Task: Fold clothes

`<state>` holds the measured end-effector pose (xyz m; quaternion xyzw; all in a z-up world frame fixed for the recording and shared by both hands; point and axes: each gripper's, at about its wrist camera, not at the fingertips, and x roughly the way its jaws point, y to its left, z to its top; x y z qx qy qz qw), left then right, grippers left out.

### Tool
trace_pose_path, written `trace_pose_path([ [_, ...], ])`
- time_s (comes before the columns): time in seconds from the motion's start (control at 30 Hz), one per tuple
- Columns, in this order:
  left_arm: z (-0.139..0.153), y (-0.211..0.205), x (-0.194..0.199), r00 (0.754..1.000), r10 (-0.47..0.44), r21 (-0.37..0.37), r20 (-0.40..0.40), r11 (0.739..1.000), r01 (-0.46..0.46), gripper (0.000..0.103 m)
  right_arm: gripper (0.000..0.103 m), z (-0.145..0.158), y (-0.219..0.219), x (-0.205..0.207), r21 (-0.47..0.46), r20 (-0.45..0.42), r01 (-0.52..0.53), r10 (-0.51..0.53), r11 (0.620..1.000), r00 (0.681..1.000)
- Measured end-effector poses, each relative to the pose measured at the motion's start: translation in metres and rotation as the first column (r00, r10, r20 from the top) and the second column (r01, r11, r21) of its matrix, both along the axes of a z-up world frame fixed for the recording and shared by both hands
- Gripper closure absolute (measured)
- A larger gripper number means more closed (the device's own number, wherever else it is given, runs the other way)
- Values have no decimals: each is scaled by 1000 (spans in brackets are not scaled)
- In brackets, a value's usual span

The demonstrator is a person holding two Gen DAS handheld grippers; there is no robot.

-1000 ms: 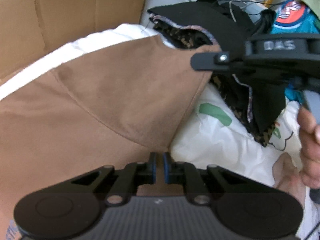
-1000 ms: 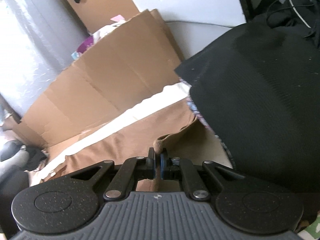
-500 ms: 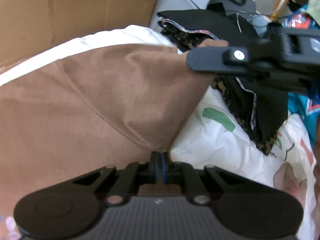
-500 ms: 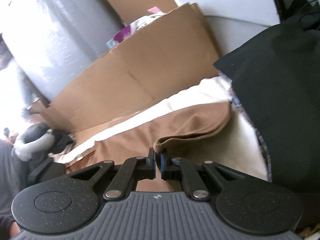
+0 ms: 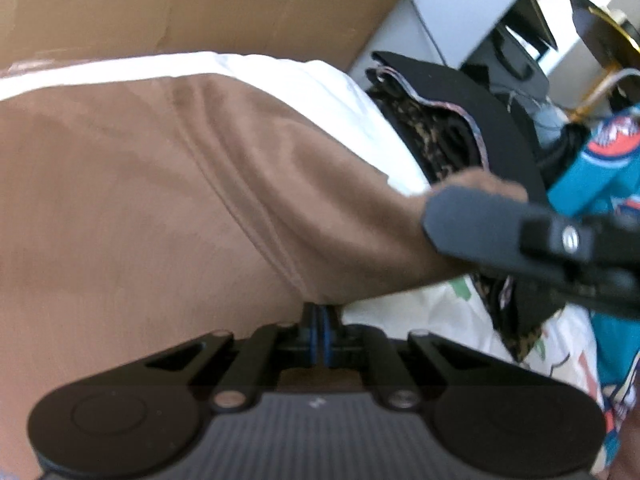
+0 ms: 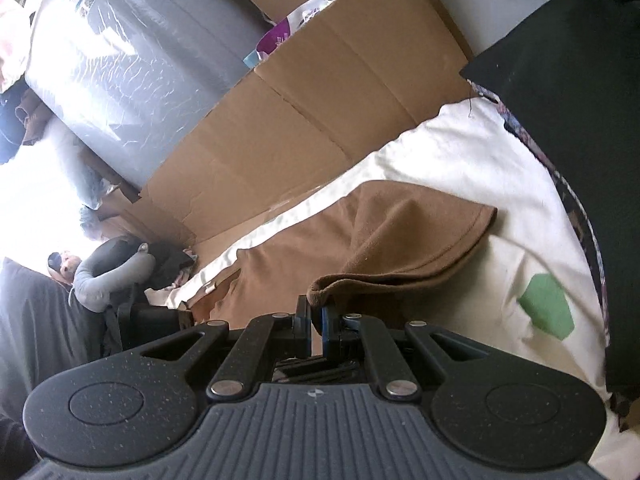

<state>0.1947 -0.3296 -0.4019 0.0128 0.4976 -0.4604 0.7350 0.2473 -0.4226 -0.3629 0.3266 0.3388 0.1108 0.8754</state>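
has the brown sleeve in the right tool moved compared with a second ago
Yes. The right tool, shut on the brown sleeve, has carried it away from the black garment, exposing more white sheet.

This looks like a lived-in room of a home, cluttered and in use for storage. A white printed bedsheet (image 6: pixel 460 168) covers a soft surface, with a brown garment (image 6: pixel 400 232) lying on it and a heap of dark clothes (image 5: pixel 460 120) and a teal jersey (image 5: pixel 592 168) piled beside it. Flattened cardboard (image 6: pixel 320 92) leans along the far edge, next to a large plastic-wrapped grey item (image 6: pixel 132 52) and a stuffed bag (image 6: pixel 288 28). A grey neck pillow (image 6: pixel 108 276) rests on more bundled belongings near a brightly lit opening.
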Motion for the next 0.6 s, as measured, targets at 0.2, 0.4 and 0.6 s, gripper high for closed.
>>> trace_pose_path([
  [0.2, -4, 2, 13, 998, -9, -20, -61, 1000, 8, 100, 101, -8, 3, -10, 33, -20, -2, 3, 999, 1000],
  [0.4, 1, 1, 27, 990, -115, 13, -86, 993, 117, 98, 101, -11, 8, -11, 50, -10, -14, 15, 999, 1000],
  [0.6, 20, 5, 40, 958, -281, 126, -59, 950, 286, 74, 98, -16, 20, -8, 19, -19, -48, 49, 999, 999],
])
